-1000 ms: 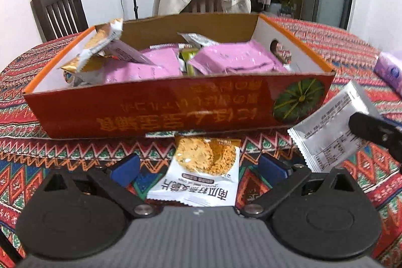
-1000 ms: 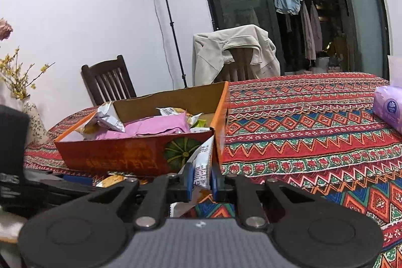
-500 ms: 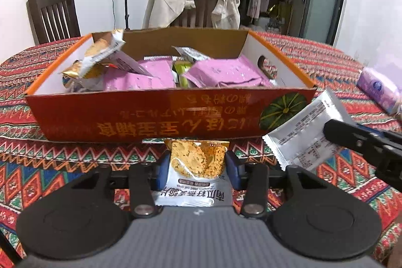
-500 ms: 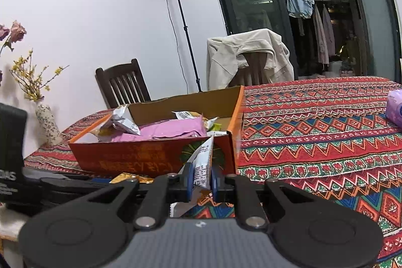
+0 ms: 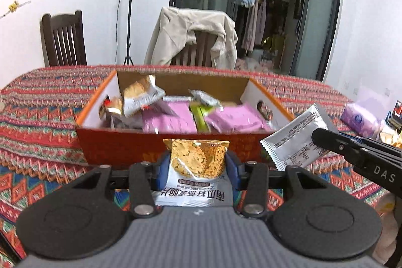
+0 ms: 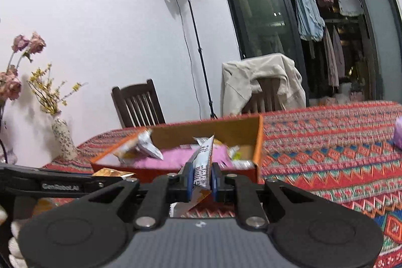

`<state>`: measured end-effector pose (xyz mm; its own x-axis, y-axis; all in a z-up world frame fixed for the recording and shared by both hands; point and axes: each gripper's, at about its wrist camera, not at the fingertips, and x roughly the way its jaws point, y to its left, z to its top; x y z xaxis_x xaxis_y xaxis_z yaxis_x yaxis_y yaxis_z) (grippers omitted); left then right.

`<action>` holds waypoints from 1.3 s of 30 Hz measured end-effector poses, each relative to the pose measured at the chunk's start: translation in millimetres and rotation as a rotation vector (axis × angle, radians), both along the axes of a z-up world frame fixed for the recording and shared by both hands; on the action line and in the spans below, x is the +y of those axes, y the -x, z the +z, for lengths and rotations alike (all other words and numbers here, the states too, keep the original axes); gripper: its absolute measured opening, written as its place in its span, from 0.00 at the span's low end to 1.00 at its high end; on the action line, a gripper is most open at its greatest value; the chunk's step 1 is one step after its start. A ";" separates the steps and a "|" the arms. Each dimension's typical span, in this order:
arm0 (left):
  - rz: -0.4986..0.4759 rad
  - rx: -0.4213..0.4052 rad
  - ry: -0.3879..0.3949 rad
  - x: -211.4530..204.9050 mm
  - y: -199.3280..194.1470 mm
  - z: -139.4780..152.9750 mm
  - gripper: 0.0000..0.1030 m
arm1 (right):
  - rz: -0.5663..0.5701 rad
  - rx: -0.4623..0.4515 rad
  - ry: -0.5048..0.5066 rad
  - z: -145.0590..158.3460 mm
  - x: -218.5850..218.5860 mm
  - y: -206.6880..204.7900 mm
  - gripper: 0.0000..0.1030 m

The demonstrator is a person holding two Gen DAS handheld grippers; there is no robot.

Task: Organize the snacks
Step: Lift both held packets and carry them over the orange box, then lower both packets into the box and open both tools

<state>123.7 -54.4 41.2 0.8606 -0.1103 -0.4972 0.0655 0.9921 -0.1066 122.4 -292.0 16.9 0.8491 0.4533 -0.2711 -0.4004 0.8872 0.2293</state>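
Red zigzag-patterned tablecloth [image 5: 37,132] under both clenched jaws: left pinch a cracker packet [image 5: 197,162], right a silver sachet [image 6: 203,167].

Snack packets [image 5: 168,120] in the box [image 5: 120,150], chairs [image 5: 62,38] behind.

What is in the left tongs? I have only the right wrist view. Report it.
Observer: The left tongs are shut on a cracker packet, gold on top, white below.
Operator: Give me its place against the box.
Observer: It is short of the box, in front of the red near wall, not over the opening.
Operator: Now tell me how my own packet faces.
Observer: The silver packet in the right tongs turns its printed back toward the left camera.
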 end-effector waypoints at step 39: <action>0.169 -0.095 0.004 55.8 -143.6 15.8 0.45 | -0.063 0.048 0.006 8.8 93.3 -157.2 0.13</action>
<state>267.3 1.4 57.1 0.9100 0.0382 -0.4128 -0.0924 0.9894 -0.1121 279.6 -198.7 25.7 0.8619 0.3976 -0.3147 -0.3325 0.9117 0.2412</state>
